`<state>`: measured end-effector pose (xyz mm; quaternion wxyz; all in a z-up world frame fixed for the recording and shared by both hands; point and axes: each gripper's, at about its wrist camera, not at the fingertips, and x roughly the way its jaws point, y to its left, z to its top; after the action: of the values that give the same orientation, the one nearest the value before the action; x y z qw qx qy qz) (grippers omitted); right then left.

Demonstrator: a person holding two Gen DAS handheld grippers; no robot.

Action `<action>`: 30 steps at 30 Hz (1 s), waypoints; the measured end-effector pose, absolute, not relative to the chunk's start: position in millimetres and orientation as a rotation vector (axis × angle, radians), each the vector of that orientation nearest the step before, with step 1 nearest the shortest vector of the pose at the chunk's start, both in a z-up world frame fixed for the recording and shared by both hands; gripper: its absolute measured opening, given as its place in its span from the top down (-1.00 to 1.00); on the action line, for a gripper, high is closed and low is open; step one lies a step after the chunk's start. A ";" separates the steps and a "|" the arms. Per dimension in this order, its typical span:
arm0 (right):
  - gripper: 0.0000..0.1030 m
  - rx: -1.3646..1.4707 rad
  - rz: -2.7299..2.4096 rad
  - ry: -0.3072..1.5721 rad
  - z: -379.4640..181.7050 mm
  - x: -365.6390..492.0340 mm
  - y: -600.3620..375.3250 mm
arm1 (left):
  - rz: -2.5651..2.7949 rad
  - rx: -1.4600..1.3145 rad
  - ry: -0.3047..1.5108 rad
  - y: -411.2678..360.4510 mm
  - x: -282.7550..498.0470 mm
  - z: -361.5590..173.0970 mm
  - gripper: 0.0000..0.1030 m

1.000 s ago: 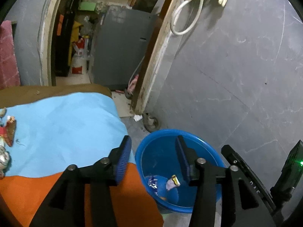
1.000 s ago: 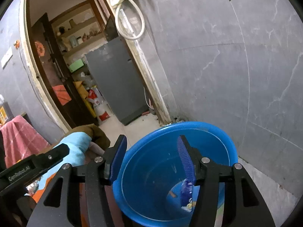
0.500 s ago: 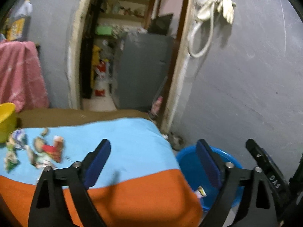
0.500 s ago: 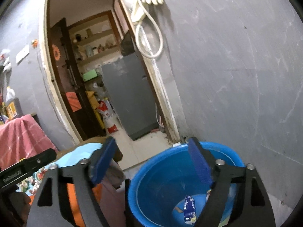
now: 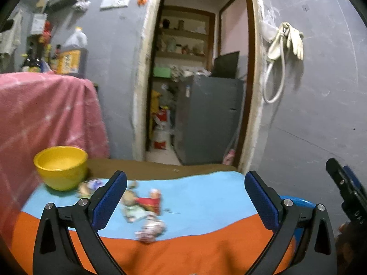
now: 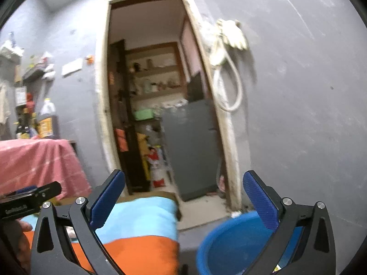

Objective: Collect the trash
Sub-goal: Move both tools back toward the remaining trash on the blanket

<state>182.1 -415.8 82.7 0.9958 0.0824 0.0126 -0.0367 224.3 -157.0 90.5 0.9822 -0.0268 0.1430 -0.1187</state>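
Facing the cloth-covered table (image 5: 206,247), the left gripper (image 5: 185,197) hangs with its jaws opening to their widest and nothing between them. The right gripper (image 6: 183,197) does the same over the blue tub (image 6: 231,240) that sits on the floor off the table's right edge.

What is left of the trash lies on the blue part of the cloth, toward the table's left side: a crumpled silvery wrapper (image 5: 151,228) nearest the front, a red and white wrapper (image 5: 149,200) behind it, and more blurred scraps just beside the yellow bowl (image 5: 60,167).

These wrappers look light, thin and crinkly, likely to slide on the cloth and flatten under pressure. I would pinch the silvery one across its bunched middle, where the folds give the pads something to bite, rather than chase a flat edge.
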 end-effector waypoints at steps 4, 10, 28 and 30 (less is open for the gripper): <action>-1.00 0.133 -0.013 -0.018 88.8 180.7 -387.4 | -0.187 -0.057 0.255 -131.1 215.9 92.9 -0.96; -1.00 0.134 0.083 -0.073 92.5 184.9 -348.7 | -0.108 -0.065 0.223 -91.6 203.3 91.6 -0.96; -1.00 -0.031 0.267 0.044 73.8 213.5 -255.2 | 0.031 -0.070 0.252 -3.5 200.0 61.4 -0.96; -1.00 -0.049 0.277 0.092 69.2 220.6 -249.3 | 0.028 -0.073 0.268 -0.1 201.8 55.6 -0.96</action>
<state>220.6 -249.3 69.2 0.9890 -0.0244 0.0458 0.1382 201.8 -0.1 55.6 0.9903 -0.0362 0.1335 0.0137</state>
